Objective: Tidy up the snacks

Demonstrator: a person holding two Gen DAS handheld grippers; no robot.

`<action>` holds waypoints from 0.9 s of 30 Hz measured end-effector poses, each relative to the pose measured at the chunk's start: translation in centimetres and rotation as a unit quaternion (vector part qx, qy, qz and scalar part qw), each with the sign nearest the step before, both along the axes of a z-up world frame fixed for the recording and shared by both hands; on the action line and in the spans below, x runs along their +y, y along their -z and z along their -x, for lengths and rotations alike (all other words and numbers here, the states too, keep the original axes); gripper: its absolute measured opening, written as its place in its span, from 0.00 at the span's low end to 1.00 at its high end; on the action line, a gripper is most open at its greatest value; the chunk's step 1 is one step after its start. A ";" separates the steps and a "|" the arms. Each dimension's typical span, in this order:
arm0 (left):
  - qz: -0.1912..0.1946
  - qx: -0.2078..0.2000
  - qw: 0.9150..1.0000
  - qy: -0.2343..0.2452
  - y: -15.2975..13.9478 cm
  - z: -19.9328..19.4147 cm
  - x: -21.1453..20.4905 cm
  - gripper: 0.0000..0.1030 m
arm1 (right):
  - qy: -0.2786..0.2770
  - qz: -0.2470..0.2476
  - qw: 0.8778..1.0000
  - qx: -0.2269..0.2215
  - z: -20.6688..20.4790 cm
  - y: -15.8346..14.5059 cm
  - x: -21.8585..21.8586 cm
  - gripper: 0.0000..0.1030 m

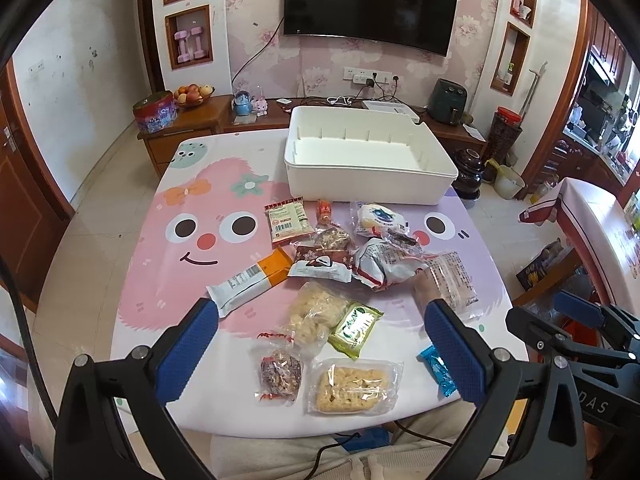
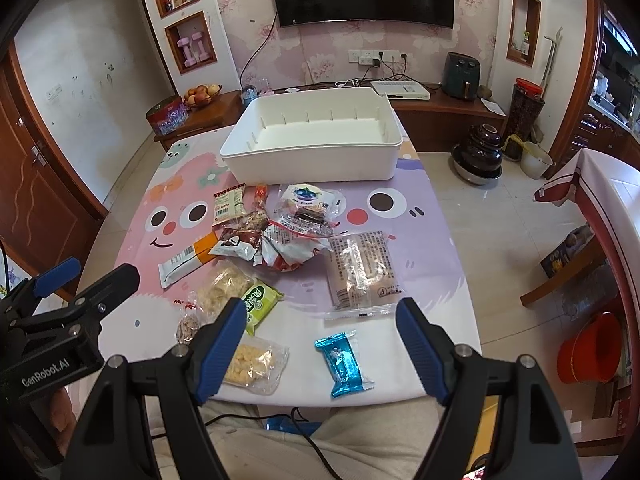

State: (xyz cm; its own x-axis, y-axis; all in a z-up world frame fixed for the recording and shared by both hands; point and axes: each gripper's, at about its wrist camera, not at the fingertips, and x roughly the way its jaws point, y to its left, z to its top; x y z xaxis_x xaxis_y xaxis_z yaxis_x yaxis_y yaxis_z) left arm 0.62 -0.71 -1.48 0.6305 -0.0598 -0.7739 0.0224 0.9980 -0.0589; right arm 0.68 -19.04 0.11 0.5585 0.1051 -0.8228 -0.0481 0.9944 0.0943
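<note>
Several wrapped snacks lie in a loose pile on the cartoon tablecloth [image 1: 168,248]. An empty white bin [image 1: 368,160] stands behind them; it shows in the right wrist view too [image 2: 316,140]. My left gripper [image 1: 320,344] is open and empty above the near snacks: a green packet [image 1: 354,326] and a clear rice-cake pack [image 1: 352,386]. My right gripper [image 2: 322,350] is open and empty over a blue foil packet [image 2: 344,362], with a large clear pack [image 2: 360,272] just beyond. Each gripper shows at the edge of the other's view.
The table's near edge is at my lap, with a cable there. A TV cabinet [image 1: 208,120] with a fruit bowl and a tin stands behind the table. A dark pot [image 2: 478,156] and a red bucket [image 2: 592,348] are on the floor at right.
</note>
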 end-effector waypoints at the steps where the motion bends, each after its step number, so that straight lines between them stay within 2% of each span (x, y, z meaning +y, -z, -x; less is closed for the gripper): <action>1: -0.001 0.000 1.000 0.000 0.0 0.0 0.0 0.99 | 0.000 0.000 1.000 0.001 0.0 0.0 0.0 0.75; 27: 0.008 -0.003 1.000 0.008 -1.2 -0.6 0.5 1.00 | -0.004 -0.001 1.000 0.012 -0.7 0.5 0.5 0.75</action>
State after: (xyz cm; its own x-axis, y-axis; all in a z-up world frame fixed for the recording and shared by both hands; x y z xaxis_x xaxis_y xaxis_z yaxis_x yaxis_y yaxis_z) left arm 1.26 -0.18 -0.25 0.6340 -0.0818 -0.7690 0.0381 0.9965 -0.0745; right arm 1.38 -18.55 -0.39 0.5385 0.1112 -0.8353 -0.0540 0.9938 0.0975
